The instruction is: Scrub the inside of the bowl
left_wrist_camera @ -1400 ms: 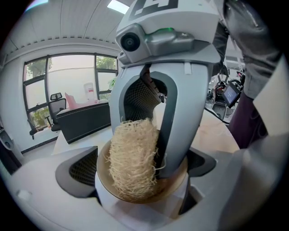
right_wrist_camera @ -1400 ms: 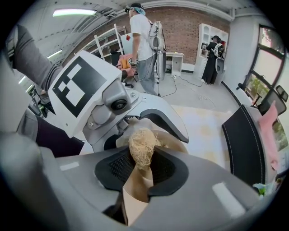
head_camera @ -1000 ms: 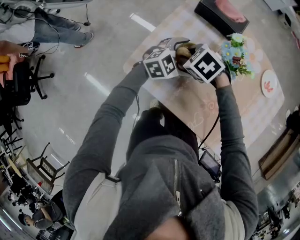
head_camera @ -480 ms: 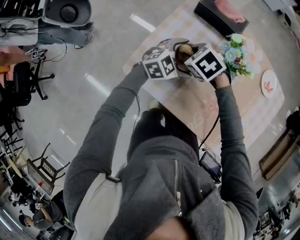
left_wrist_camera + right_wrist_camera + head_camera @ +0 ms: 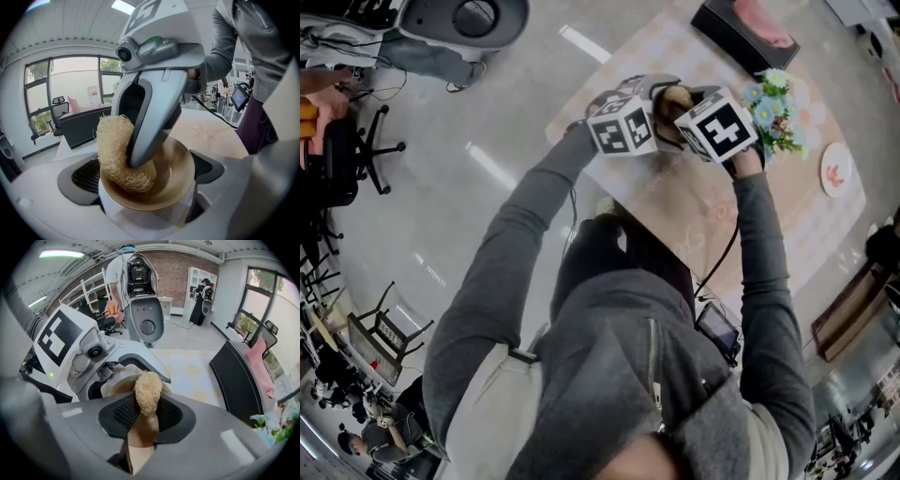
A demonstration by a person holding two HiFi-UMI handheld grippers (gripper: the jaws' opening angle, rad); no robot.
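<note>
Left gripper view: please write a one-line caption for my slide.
Left gripper holds the bowl; right gripper presses a loofah inside it.

In head view the bowl (image 5: 673, 97) is mostly hidden

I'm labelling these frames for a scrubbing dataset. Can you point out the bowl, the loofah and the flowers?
bowl (image 5: 176, 171), left gripper view, on the bare inner wall at its right side.
loofah (image 5: 115, 140), left gripper view, on its fibrous upper body.
flowers (image 5: 767, 112), head view, on the blue blooms.
</note>
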